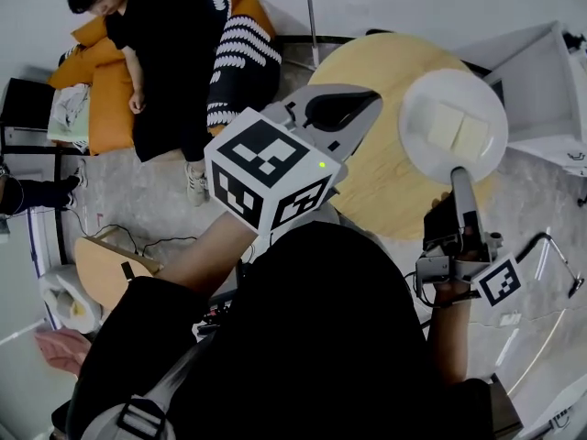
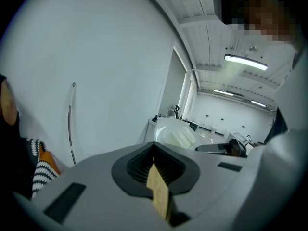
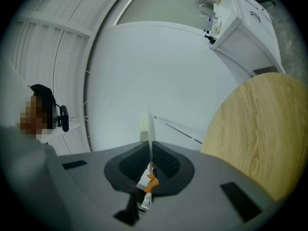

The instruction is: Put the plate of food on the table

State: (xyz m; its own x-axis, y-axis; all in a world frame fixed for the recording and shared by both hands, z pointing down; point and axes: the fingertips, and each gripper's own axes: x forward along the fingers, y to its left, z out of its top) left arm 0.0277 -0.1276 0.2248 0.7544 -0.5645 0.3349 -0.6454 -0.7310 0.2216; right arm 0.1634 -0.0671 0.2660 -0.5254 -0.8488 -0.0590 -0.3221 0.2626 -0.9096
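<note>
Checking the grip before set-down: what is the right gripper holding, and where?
The right gripper pinches the white plate by its near rim.

White plate (image 1: 459,88), pale yellow food squares (image 1: 447,126), light wood-grain table (image 1: 385,191), orange cushion (image 1: 110,108), black-and-white striped sleeve (image 1: 243,49), mottled grey floor (image 1: 138,200).

Plate (image 1: 429,90) w/ food (image 1: 447,126) on it is hanging over table's (image 1: 367,172) rt edge, L gripper (image 1: 353,108) hovering just left.
</note>
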